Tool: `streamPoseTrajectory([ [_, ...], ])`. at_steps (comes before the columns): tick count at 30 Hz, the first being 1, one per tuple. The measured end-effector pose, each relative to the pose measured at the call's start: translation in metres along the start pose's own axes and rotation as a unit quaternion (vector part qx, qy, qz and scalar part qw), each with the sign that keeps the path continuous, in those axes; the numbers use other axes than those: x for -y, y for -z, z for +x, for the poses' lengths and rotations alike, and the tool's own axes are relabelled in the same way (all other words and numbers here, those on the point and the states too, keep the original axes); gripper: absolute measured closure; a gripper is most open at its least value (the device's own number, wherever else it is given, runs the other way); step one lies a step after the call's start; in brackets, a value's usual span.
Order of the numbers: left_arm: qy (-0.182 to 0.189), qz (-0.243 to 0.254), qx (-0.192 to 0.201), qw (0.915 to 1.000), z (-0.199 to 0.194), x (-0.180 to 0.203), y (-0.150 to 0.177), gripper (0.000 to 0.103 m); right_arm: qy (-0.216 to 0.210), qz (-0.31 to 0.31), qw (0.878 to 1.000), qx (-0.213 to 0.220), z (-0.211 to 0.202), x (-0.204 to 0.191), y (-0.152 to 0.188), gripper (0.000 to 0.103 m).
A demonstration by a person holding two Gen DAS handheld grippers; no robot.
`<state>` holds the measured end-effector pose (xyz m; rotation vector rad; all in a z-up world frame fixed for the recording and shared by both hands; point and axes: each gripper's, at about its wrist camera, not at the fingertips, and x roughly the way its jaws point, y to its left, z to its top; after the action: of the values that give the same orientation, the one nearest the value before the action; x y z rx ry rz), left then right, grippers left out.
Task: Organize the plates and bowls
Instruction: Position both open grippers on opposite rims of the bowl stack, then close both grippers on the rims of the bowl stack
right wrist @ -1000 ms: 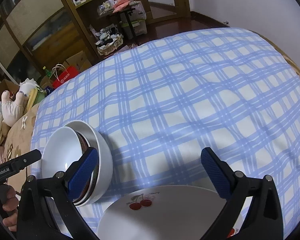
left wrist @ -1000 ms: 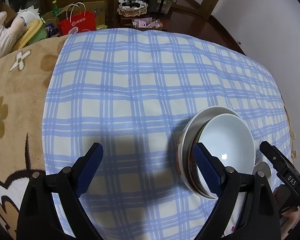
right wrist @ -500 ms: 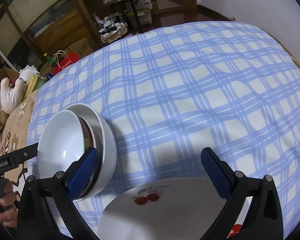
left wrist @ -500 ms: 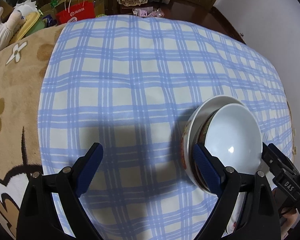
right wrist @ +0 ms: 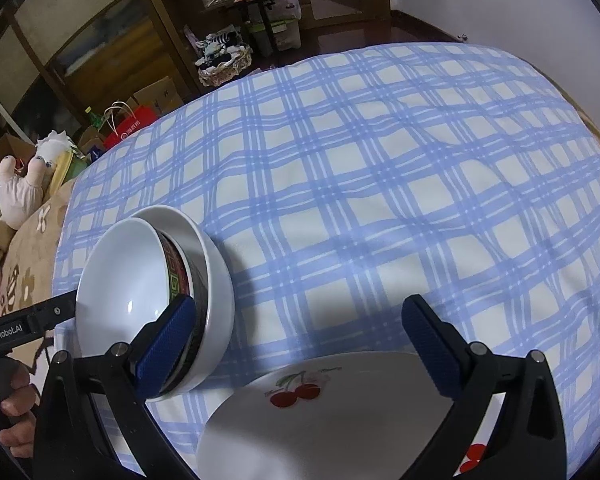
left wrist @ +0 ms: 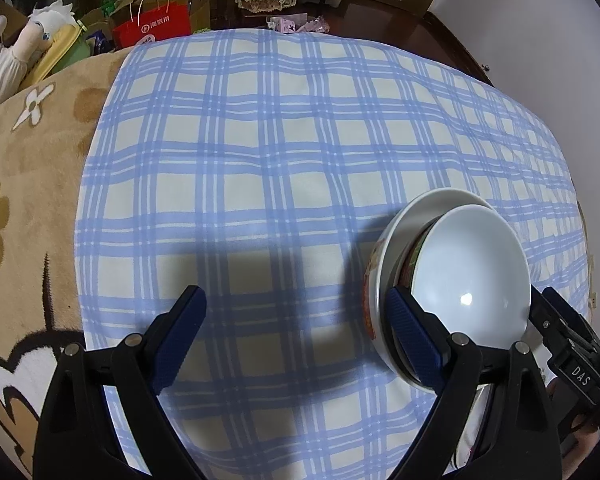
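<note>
bowls: stack of bowls (left wrist: 452, 280) nested and tilted on checked cloth (left wrist: 280, 152); just right of left gripper (left wrist: 296, 332), just left of right gripper (right wrist: 300, 344)
plate: cherry plate (right wrist: 320, 412) under right gripper, nearer it
jaws: both spread wide; holding nothing
text: "GenRobot.AI"; "DAS"

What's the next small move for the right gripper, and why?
Probably lower the right gripper toward the cherry plate just below it. Its jaws stand open and empty. The bowls already sit nested as a tilted stack on the checked cloth, so the plate looks like what remains to place.
</note>
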<state>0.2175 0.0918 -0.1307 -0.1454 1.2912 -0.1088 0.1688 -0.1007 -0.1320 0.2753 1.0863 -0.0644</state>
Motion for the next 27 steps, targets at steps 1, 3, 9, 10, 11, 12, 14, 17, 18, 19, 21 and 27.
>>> streamPoseTrajectory([
  [1, -0.002, 0.003, 0.001, 1.0, 0.0, 0.001, 0.0, 0.012, 0.0, 0.0, 1.0, 0.001, 0.0, 0.0, 0.0, 0.0],
  [3, -0.008, 0.013, 0.004, 0.9999, 0.0, 0.004, 0.0, 0.012, 0.0, 0.003, 1.0, -0.002, 0.0, 0.0, 0.0, 0.0],
  [9, -0.012, 0.017, 0.011, 0.9997, 0.002, 0.006, -0.001, 0.012, 0.002, 0.012, 1.0, -0.008, 0.0, 0.0, -0.001, 0.0],
  [10, -0.012, 0.019, 0.013, 0.9997, 0.001, 0.004, 0.0, 0.012, 0.002, 0.014, 1.0, -0.008, 0.0, 0.0, -0.001, 0.0],
  [11, -0.012, 0.021, 0.017, 0.9996, 0.001, 0.005, 0.0, 0.012, 0.003, 0.016, 1.0, -0.008, 0.001, 0.001, -0.001, 0.0],
  [12, -0.013, 0.023, 0.02, 0.9995, 0.002, 0.008, -0.001, 0.013, 0.006, 0.017, 1.0, -0.007, 0.001, 0.0, -0.001, 0.0],
  [14, -0.003, 0.023, 0.018, 0.9996, 0.004, 0.011, -0.003, 0.019, 0.01, 0.015, 1.0, -0.005, 0.0, -0.001, 0.0, 0.0],
  [17, 0.02, 0.022, 0.016, 0.9994, 0.001, 0.011, -0.001, 0.034, 0.014, 0.01, 1.0, -0.001, -0.001, -0.003, 0.0, 0.0],
  [18, 0.021, 0.025, 0.018, 0.9993, 0.0, 0.012, -0.001, 0.039, 0.017, 0.006, 1.0, 0.0, -0.001, -0.004, 0.0, 0.0],
  [19, 0.022, 0.028, 0.019, 0.9992, -0.002, 0.011, 0.002, 0.044, 0.018, 0.005, 1.0, 0.0, -0.002, -0.004, 0.0, 0.0],
  [21, 0.028, 0.039, 0.024, 0.9985, -0.005, 0.015, 0.005, 0.053, 0.016, 0.006, 1.0, 0.001, -0.002, -0.004, 0.0, 0.0],
  [27, 0.04, 0.056, 0.032, 0.9971, -0.008, 0.023, 0.008, 0.07, 0.011, 0.011, 1.0, 0.007, -0.005, -0.008, 0.001, 0.009],
])
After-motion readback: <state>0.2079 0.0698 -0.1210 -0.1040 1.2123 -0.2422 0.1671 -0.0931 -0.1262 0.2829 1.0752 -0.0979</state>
